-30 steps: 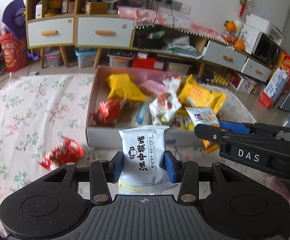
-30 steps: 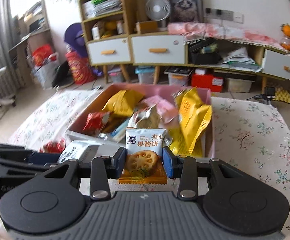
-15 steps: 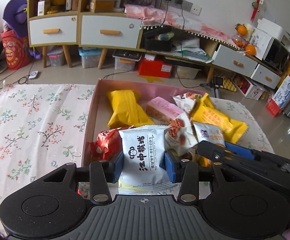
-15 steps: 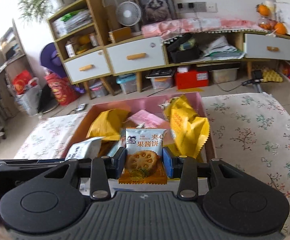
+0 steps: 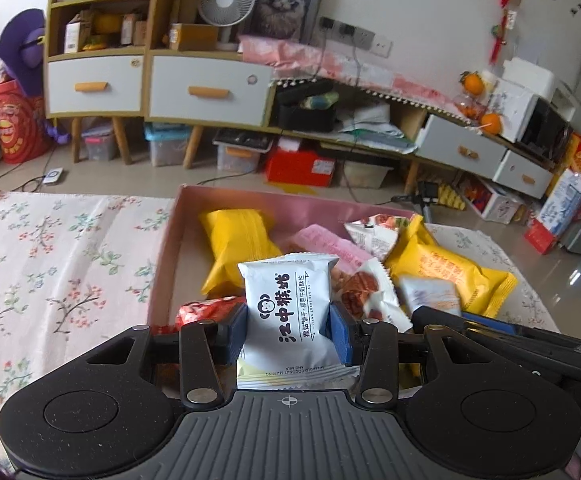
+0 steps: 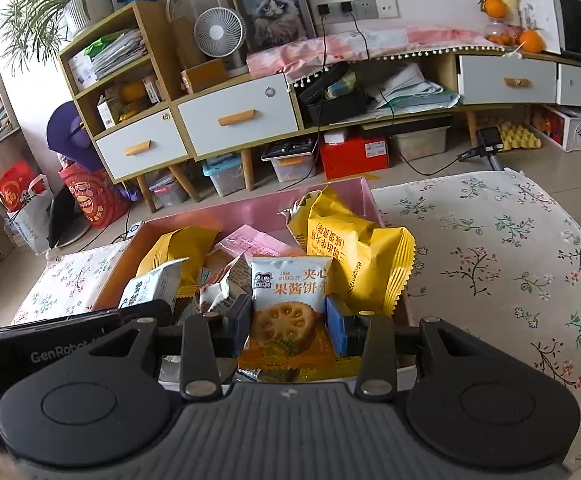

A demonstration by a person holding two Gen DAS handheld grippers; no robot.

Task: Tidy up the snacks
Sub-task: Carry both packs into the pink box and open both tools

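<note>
I am gripping a white coconut biscuit packet (image 5: 288, 312) in my left claw (image 5: 288, 330), jaws partly closed and pressing its sides, above the near edge of the pink box (image 5: 170, 248). My right claw (image 6: 288, 326) is pinching a jam biscuit packet (image 6: 286, 316) the same way, beside the yellow bags (image 6: 354, 260). The claws are hanging close together; releasing here risks them knocking, or a packet sliding off the heap.

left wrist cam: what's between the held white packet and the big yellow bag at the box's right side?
In the left wrist view, a red-and-white nut snack packet lies between the white packet and the yellow bag, inside the pink box.
</note>
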